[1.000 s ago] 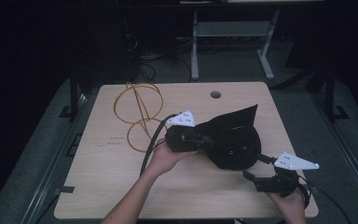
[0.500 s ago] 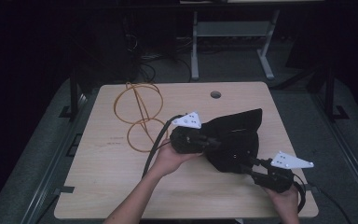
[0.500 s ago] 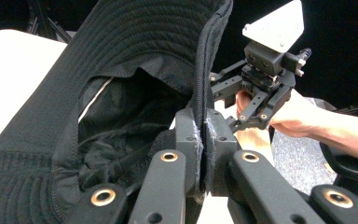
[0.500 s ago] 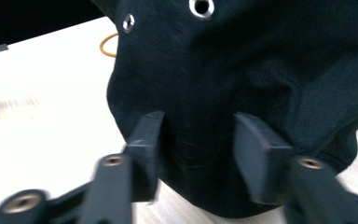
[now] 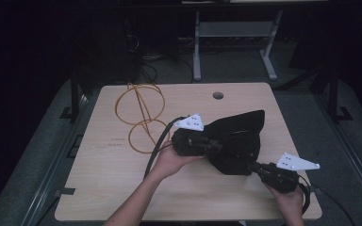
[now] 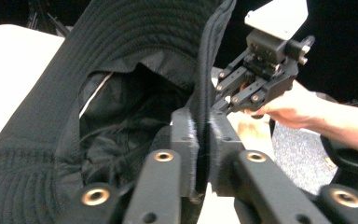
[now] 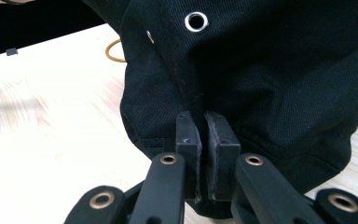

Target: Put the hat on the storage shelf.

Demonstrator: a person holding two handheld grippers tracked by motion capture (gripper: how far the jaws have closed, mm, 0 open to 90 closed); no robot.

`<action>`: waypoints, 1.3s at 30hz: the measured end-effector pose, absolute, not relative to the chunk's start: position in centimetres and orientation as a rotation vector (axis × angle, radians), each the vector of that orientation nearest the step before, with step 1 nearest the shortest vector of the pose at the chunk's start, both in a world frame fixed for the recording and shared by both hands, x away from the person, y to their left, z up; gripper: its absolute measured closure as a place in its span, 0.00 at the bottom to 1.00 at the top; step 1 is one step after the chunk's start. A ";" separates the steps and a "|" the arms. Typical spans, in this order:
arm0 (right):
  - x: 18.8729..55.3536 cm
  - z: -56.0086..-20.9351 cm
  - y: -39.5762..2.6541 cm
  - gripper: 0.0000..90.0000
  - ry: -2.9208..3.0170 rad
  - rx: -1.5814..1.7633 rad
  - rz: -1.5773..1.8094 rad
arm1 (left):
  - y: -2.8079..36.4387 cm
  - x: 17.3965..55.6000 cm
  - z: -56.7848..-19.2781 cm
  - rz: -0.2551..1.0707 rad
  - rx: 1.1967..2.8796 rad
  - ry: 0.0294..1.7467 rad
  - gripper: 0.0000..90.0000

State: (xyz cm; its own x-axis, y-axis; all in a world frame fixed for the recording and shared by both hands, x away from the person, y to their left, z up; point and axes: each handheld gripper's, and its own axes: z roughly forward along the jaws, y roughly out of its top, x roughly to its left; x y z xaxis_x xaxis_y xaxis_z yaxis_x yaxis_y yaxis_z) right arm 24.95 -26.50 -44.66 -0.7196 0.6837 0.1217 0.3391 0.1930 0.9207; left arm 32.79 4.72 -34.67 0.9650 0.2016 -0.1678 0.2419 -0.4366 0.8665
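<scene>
Black bucket hat (image 5: 235, 141) sits right of centre in the high view, held over the light wood worktop (image 5: 99, 188) between both tools. Change over the last second: the right gripper (image 5: 253, 165) has moved from the lower right edge of the frame, where it stood apart from the hat, up and leftward until its fingers meet the hat's lower right edge; the hat itself has shifted a little toward the right, its brim now pointing to the upper right. Judgement: the one-sided hold has become a two-sided hold, so the hat can now be lifted, opened or turned without dragging on the worktop. Left gripper (image 6: 204, 140): fingers nearly closed, pinching the stitched brim edge between the pads, crown and pale inner lining hanging to the left of that frame. Right gripper in its own view (image 7: 206, 140): fingers closed to a thin gap on a fold of black twill below the metal eyelet (image 7: 196, 20); fabric sits between the pads. Pose: left forearm enters from the bottom centre of the high view, angled up to the right, left hand (image 5: 172, 160) wrapped under the tool body; right hand (image 5: 287, 200) low at the bottom right, tool pointing up-left into the hat. Orange cable loops (image 5: 139, 115) lie untouched in the upper left of the worktop, well apart from the hat
</scene>
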 end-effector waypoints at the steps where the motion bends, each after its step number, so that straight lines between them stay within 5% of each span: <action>1: 24.9 -44.7 -26.5 0.94 2.158 0.967 1.536 | 4.7 32.8 -34.7 -0.047 2.036 0.315 0.86; 9: 24.7 -43.9 -26.7 0.95 2.163 0.949 1.544 | 5.9 32.5 -34.1 0.024 2.081 0.351 0.69; 19: 24.6 -42.4 -27.2 0.95 2.149 0.946 1.547 | 8.3 31.9 -33.3 0.065 2.080 0.376 0.61; 39: 25.0 -38.8 -28.2 0.95 2.126 0.914 1.528 | 12.8 30.2 -35.3 0.114 2.081 0.417 0.58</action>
State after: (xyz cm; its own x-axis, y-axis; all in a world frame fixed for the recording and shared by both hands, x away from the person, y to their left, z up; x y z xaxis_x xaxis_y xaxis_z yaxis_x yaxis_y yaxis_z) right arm 24.99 -28.17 -38.75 -0.7228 0.6870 0.0746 0.2898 0.2034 0.9352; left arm 30.24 12.83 -35.25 0.9369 0.3385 -0.0869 0.2476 -0.4675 0.8486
